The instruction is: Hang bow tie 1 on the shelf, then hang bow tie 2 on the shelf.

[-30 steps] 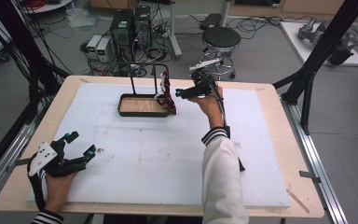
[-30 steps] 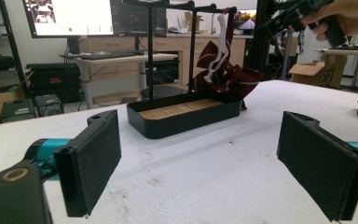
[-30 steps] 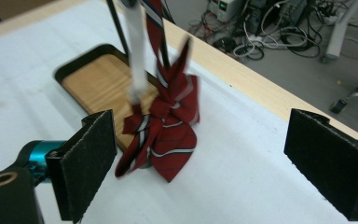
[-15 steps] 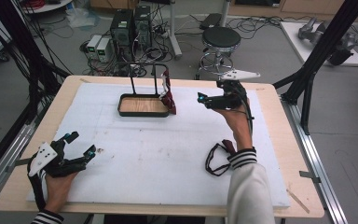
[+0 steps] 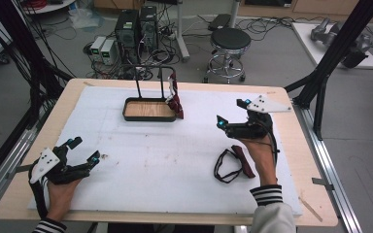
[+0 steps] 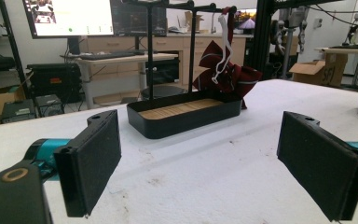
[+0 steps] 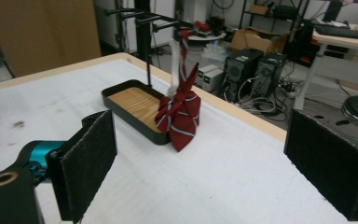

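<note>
While the left gripper rests low at the near left corner of the table, held from behind by a hand with a striped cuff, its jaws stand wide apart with nothing between them and face the far stand. The right gripper is raised over the right side of the white mat, the right hand reaching up under it from the near edge, and its jaws also gape empty, turned left toward the stand. A dark red bow tie hangs by a white loop from the stand's right end, touching the right rim of the black tray with a wooden floor. A second dark red tie with a black strap lies flat on the mat just left of the right wrist, partly covered by the hand. In the right gripper view the hanging tie's top is blurred, and how its loop meets the bar is hard to make out.
</note>
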`<state>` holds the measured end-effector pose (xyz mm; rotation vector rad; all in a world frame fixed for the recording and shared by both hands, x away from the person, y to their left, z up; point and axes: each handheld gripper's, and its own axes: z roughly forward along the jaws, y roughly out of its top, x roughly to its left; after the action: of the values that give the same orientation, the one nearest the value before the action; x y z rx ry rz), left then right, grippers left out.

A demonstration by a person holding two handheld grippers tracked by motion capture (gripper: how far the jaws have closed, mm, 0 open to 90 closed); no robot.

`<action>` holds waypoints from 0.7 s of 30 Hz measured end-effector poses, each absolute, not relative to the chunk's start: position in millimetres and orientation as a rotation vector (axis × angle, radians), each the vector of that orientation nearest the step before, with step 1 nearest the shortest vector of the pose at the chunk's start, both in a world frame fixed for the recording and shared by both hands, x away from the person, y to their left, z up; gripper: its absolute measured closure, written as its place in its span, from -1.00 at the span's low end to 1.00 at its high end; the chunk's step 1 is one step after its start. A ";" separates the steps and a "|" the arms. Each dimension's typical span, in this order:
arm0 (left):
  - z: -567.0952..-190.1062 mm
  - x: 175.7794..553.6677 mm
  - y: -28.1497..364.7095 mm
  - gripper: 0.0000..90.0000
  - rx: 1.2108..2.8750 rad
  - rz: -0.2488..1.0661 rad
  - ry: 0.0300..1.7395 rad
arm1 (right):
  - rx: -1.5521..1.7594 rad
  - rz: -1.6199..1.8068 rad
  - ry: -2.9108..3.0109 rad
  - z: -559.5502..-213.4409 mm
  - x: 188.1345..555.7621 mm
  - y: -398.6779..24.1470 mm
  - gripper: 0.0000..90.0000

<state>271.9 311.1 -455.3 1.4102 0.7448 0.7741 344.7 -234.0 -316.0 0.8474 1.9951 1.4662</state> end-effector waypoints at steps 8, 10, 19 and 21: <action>-455.3 271.8 311.1 -0.69 1.410 0.774 0.745 | 0.841 1.506 1.939 -331.5 316.9 -243.0 -0.81; -455.3 271.5 311.1 -0.69 1.411 0.774 0.744 | 0.841 1.519 1.925 -337.2 311.6 -245.0 -0.81; -455.3 272.1 311.0 -0.69 1.406 0.772 0.750 | 0.862 1.499 1.909 -348.0 302.8 -249.9 -0.81; -455.3 272.1 310.9 -0.69 1.408 0.773 0.748 | 0.866 1.502 1.902 -348.1 302.0 -251.4 -0.81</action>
<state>272.1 310.9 -455.3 1.4078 0.7477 0.7732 302.0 -251.4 -348.1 0.8663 1.9022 1.5019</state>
